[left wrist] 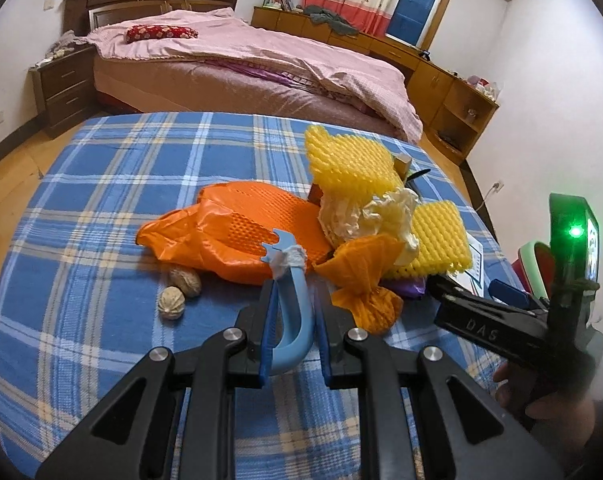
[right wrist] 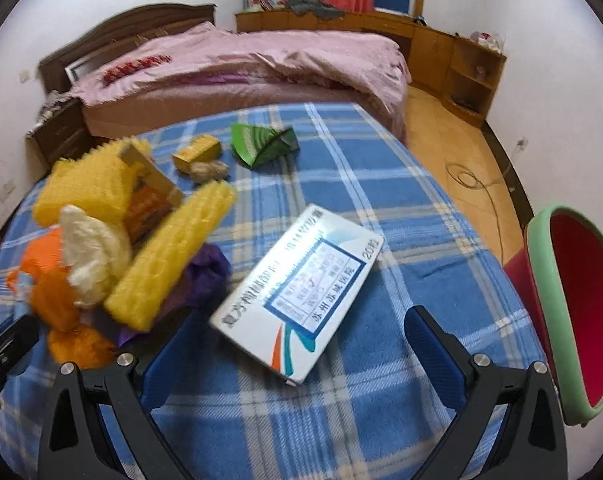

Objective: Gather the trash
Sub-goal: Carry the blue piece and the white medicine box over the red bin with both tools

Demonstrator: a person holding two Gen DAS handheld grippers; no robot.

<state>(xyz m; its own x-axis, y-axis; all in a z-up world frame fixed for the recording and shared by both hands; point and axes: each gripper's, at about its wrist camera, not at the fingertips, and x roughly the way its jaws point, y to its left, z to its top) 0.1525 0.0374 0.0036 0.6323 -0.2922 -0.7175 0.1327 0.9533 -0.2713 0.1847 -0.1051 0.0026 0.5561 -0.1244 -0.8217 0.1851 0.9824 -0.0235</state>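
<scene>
My left gripper (left wrist: 295, 285) is shut on a light-blue curved plastic piece (left wrist: 297, 334) that has a white wad (left wrist: 291, 259) near its forked tip. It hovers over a blue plaid cloth (left wrist: 101, 200), just in front of a trash pile: an orange bag (left wrist: 229, 232), yellow foam nets (left wrist: 349, 160), crumpled white paper (left wrist: 365, 216), an orange foam net (left wrist: 365, 276) and two walnuts (left wrist: 179, 290). My right gripper (right wrist: 301, 314) is open, its jaws wide apart above a white medicine box (right wrist: 301, 292) lying flat on the cloth. Nothing is between its pads.
A red bin with a green rim (right wrist: 541, 264) stands at the table's right edge. A green packet (right wrist: 261, 144), a small yellow box (right wrist: 197, 152) and another walnut (right wrist: 209, 170) lie farther back. A pink-covered bed (left wrist: 241, 68) and wooden cabinets (left wrist: 441, 80) stand behind the table.
</scene>
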